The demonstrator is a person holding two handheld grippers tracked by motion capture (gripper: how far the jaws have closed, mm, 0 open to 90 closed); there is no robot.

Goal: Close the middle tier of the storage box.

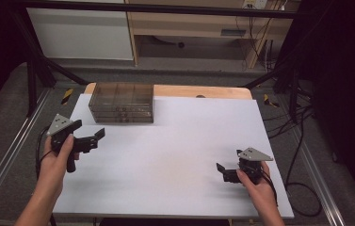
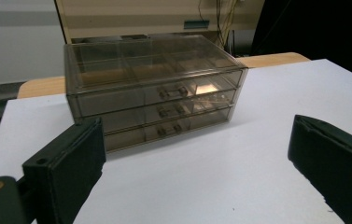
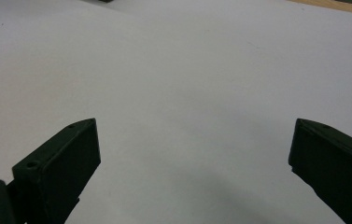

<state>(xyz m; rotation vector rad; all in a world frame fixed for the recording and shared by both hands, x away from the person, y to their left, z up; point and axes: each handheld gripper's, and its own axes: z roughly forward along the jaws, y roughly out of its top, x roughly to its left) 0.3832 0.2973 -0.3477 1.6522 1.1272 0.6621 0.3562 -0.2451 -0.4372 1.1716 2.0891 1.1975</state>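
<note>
Tongs, left: left tongs [image 1: 96, 136] held above the left edge of the tabletop [image 1: 175, 155], jaws wide apart with nothing between them, aimed toward the drawer box.
Tongs, right: right tongs [image 1: 222, 170] low over the near right part of the tabletop, jaws likewise wide apart and bare; in the right gripper view, plain white surface lies between them.
Hands: left hand [image 1: 60, 153] wraps the handle of its tool; right hand [image 1: 253, 181] does the same, well apart from the box.
Thing in hand: smoky clear plastic drawer box [image 1: 121, 102], three drawers stacked, standing near the far left corner of the tabletop, fronts facing the person.
Drawers: in the left gripper view the box [image 2: 150, 88] shows all three drawers closed, each with a small bar handle [image 2: 172, 91] at the middle of its front.
Contents: something pale glints behind the upper drawer fronts; what it is cannot be told.
Handling, judged: probably light, stiff and hard, with slick walls; thin plastic may crack or scuff under a hard squeeze, and the whole box is likely to slide on the smooth top when a drawer is pulled.
Where to grip, judged: pinch a bar handle across its thin span and pull straight out; the other tongs could brace the box's side or top so that it stays put.
Caution, judged: handles are small and shallow, so a slipped pinch is the main risk.
</note>
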